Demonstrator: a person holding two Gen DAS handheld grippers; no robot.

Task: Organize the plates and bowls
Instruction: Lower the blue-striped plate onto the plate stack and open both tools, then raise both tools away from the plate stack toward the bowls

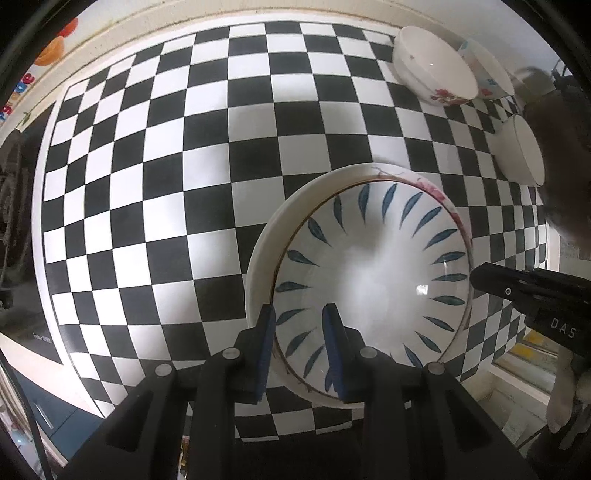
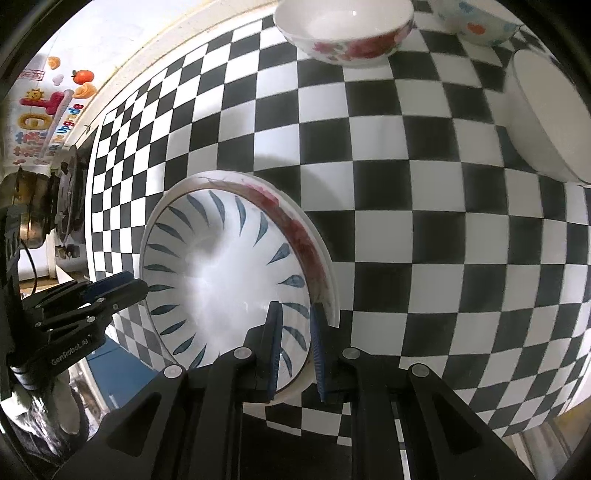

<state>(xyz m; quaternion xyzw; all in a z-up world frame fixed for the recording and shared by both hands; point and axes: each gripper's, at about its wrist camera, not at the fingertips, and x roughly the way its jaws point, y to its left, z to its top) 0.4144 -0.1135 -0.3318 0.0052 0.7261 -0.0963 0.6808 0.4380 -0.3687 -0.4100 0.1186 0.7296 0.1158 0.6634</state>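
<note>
Landmark: the leaf-pattern bowl [image 1: 373,280], nested inside a pink-flowered bowl [image 1: 448,201], which sits in a white bowl [image 1: 266,236].
Done: you have three bowls gathered into one stack over the checked table [image 1: 177,155].
Left tongs [image 1: 300,354]: clenched on the near rim of the stack, one pad inside the leaf-pattern bowl and one outside.
Right tongs [image 2: 296,350]: clenched on the opposite rim in the same way.
Stack position: it looks lifted clear of the table, though the fisheye view makes that hard to confirm.
Left to do: three loose bowls remain beyond the leaf-pattern bowl: a red-flowered bowl [image 2: 347,33], a bowl with blue and orange spots [image 2: 476,22] beside it, and a plain white bowl [image 2: 546,118] nearer you.
Plates: none visible.
Progress: roughly halfway, by your bowl count.
</note>
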